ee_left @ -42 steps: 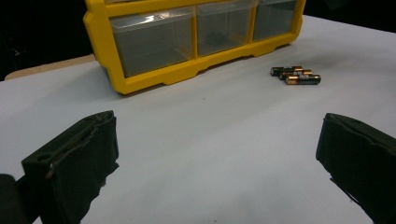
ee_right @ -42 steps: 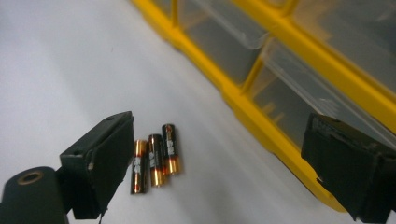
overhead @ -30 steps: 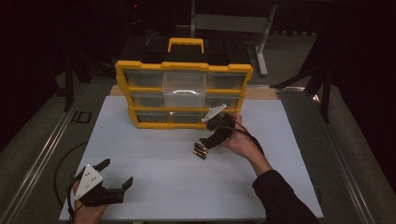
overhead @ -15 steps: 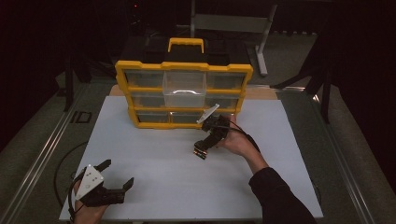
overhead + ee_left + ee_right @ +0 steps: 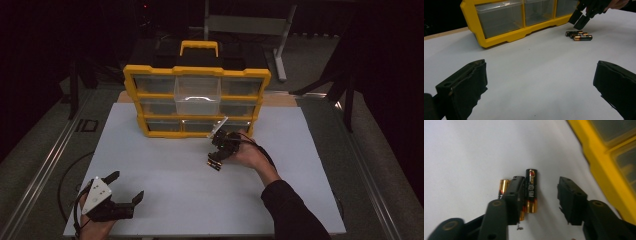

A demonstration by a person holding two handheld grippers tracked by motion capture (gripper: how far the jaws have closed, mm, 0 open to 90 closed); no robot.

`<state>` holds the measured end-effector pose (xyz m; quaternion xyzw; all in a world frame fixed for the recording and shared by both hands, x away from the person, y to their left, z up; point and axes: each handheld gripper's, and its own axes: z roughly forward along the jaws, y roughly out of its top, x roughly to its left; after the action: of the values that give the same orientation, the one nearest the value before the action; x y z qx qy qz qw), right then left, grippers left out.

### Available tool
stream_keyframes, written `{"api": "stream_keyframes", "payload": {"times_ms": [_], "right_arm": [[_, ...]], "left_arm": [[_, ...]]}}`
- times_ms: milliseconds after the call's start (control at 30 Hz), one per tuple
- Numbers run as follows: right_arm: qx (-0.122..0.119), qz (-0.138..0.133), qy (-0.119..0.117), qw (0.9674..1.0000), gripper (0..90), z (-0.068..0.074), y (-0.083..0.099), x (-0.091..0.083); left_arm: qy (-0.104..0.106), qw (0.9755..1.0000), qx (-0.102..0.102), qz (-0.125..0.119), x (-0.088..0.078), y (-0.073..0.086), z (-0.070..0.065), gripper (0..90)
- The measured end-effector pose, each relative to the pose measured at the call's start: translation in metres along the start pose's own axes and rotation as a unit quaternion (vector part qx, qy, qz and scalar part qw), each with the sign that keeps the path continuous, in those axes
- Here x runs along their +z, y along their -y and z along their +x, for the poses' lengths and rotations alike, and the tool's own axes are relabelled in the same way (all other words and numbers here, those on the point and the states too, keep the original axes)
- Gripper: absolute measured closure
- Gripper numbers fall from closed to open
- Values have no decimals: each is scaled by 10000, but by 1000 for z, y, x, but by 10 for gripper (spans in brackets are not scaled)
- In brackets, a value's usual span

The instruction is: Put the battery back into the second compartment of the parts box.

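Three AA batteries (image 5: pixel 579 35), black and copper, lie side by side on the white board in front of the yellow organizer (image 5: pixel 197 71). My right gripper (image 5: pixel 215 162) points down over them. In the right gripper view its jaws (image 5: pixel 540 180) have just been closing. One battery (image 5: pixel 531 190) lies between them, close to the left jaw and apart from the right one. A second battery (image 5: pixel 504 187) is half hidden behind the left jaw. My left gripper (image 5: pixel 127 185) rests open near the board's front left, with nothing between its jaws (image 5: pixel 540 67).
The organizer (image 5: pixel 499 41) has clear drawers, and its top middle drawer (image 5: pixel 197 92) is pulled out. It stands at the back of the white board (image 5: pixel 175 200). Dark floor and metal rails surround the table.
My right gripper has come down and slightly left onto the batteries, and its jaws have narrowed from wide open. The left gripper has stayed put.
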<state>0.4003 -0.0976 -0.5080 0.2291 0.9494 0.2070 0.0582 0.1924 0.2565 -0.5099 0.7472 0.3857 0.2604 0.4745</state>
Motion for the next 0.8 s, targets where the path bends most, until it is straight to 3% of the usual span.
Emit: {"api": "stream_keyframes", "payload": {"times_ms": [200,367,433,567,600,700,733,800], "right_arm": [[182,111,-164,9996,656,-3,3,9],[132,248,-119,9995,696,-3,5,18],[104,154,-144,9997,761,-4,6,18],[49,161,-91,9998,766,-3,6,18],[-118,171,-57,9998,766,-5,7,18],[-87,171,-71,9998,767,-5,7,18],[111,185,-91,9997,767,-2,6,18],[68,177,-89,9998,767,-2,6,18]], "left_arm": [[13,10000,9,24,1,0,-1,1],[-24,10000,10,6,0,0,-1,1],[-27,10000,-5,4,-1,0,0,1],[-22,10000,-3,10,-1,0,-1,1],[-13,10000,10,41,0,0,-1,1],[-15,10000,19,48,0,0,-1,1],[-13,10000,8,32,0,0,-2,1],[-17,10000,11,39,0,0,-1,2]]}}
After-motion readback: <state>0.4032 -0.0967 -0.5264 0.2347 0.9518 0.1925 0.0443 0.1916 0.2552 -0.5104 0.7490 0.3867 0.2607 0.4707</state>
